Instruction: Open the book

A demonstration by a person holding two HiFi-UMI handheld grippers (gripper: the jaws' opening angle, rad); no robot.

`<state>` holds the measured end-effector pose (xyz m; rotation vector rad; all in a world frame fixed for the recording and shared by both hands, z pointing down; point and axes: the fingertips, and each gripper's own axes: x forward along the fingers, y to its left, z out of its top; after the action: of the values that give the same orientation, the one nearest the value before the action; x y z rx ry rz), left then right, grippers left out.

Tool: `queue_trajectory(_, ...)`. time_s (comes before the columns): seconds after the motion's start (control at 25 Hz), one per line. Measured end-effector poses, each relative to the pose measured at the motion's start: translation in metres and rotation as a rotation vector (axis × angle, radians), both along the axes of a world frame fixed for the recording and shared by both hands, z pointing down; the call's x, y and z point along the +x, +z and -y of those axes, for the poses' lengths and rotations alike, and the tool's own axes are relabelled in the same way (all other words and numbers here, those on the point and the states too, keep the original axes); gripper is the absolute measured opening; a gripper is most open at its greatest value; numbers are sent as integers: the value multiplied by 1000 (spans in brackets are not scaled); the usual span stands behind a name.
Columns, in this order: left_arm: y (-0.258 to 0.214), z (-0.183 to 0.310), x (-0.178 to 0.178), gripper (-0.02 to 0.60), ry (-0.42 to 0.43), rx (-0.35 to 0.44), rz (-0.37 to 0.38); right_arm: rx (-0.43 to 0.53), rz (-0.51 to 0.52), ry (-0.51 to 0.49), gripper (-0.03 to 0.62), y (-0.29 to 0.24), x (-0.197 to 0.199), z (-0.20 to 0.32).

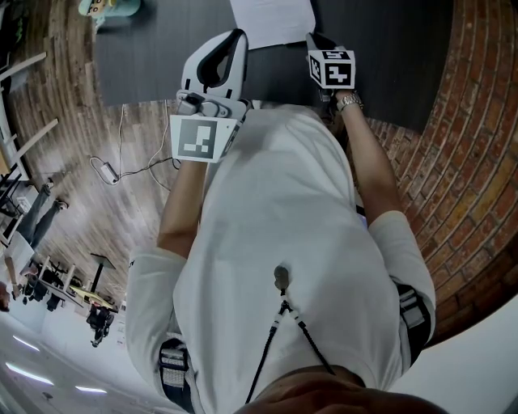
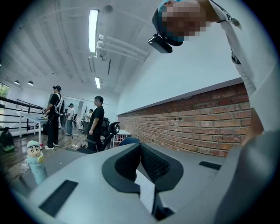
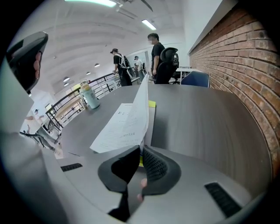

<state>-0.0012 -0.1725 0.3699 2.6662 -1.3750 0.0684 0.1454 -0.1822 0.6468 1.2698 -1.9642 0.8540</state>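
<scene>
Two grippers show from above, near the white book (image 1: 271,20) on the dark counter (image 1: 162,57). Only the right gripper (image 3: 141,148) view shows its fingers pinched on one page (image 3: 143,105), standing up. Left gripper (image 2: 139,146) fingers are together, holding nothing.

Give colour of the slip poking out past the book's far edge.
Yellow; the slip shows best in the right gripper view.

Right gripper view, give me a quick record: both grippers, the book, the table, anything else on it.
right gripper: shut on page
page: raised nearly upright above the book
book: flat on table, partly open
table: dark grey
left gripper: shut, empty, away from the book
bottle: standing on table, beyond book
</scene>
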Motion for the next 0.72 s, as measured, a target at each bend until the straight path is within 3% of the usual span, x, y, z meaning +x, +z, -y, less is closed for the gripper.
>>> queue_trajectory(0.72,2,3,6,23,2,-7,6,-24,-23,91,46,8,37,10)
